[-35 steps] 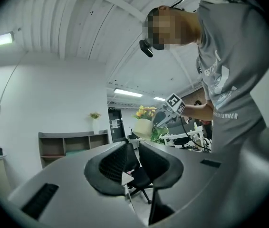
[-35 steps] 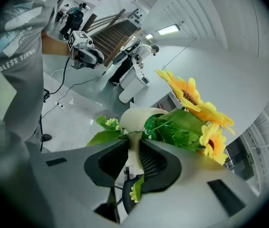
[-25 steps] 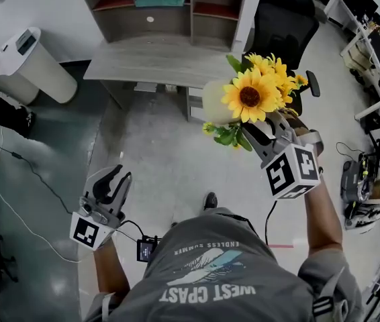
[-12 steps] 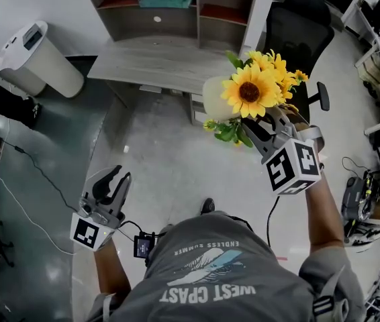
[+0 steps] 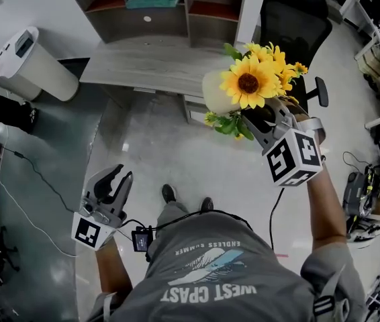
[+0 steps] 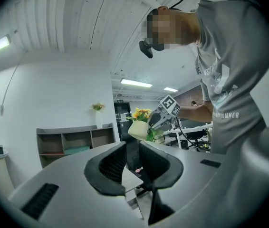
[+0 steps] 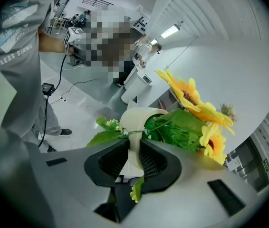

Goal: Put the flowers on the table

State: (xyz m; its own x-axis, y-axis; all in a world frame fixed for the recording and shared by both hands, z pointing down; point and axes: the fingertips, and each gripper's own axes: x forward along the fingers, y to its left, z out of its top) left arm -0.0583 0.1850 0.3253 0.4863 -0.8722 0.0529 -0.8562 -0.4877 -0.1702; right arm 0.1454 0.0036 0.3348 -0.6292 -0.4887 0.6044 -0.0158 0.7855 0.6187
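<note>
Standing on a pale floor (image 5: 170,153), a person is holding up a cream vase (image 5: 215,94) of sunflowers (image 5: 249,82), the fingers of the right gripper (image 7: 133,148) pinching the vase's wall while the blooms are spilling out beyond the fingertips. The grey table (image 5: 150,59) is lying well ahead of those fingers, a shelf unit (image 5: 156,5) behind it, and a black office chair (image 5: 294,22) is standing just past the flowers. The left gripper (image 5: 114,177) is hanging low, fingers narrowly parted around nothing, and a white cylindrical unit (image 5: 29,62) is sitting well off to their left.
</note>
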